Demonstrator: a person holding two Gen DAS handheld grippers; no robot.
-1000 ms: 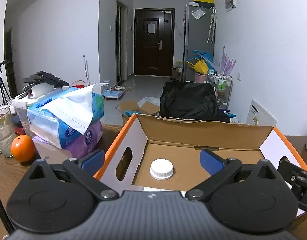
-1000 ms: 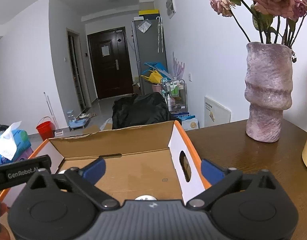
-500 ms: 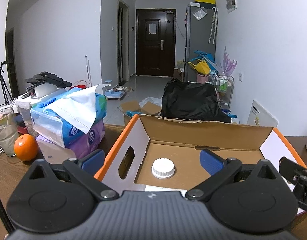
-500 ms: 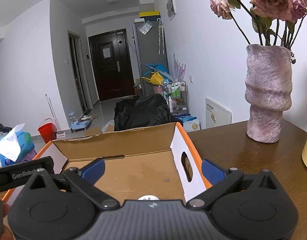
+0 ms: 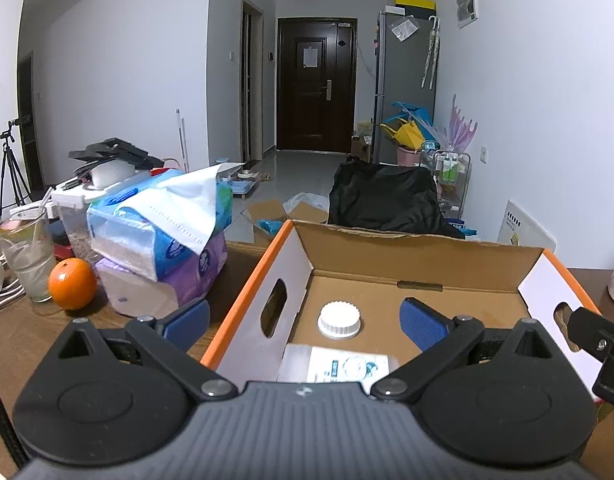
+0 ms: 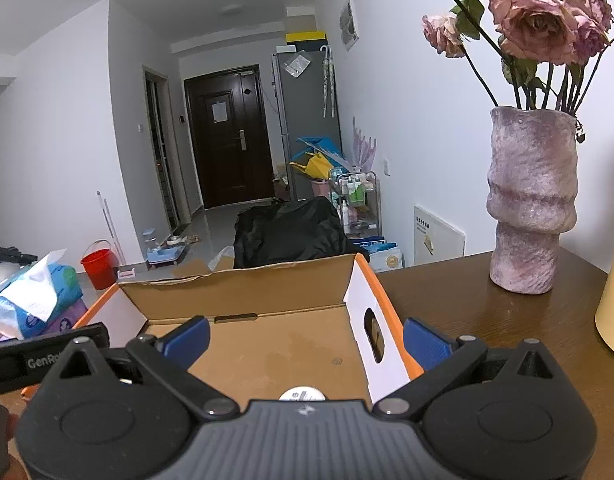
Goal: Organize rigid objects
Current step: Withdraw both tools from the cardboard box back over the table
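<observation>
Compared with a second ago, our left-wrist view has risen slightly, so the white-capped bottle now shows its label below the cap. Left to right in that view: a glass and an orange at left centre, stacked tissue packs just beside them, then the cardboard box filling the lower middle, with the bottle standing inside near its left wall. We hold the left gripper with jaws spread wide and empty, straddling that left wall; the bottle sits between the pads' lines of sight. In the right-wrist view, the right gripper is likewise spread and empty, astride the box's right wall, and a small white round item peeks just above the gripper body at lower centre. A vase of roses stands on the table at right, well apart from the box. We judge the step as between placements: the next move calls for clearing the box walls, which stand in the way of both grippers, before reaching another object
</observation>
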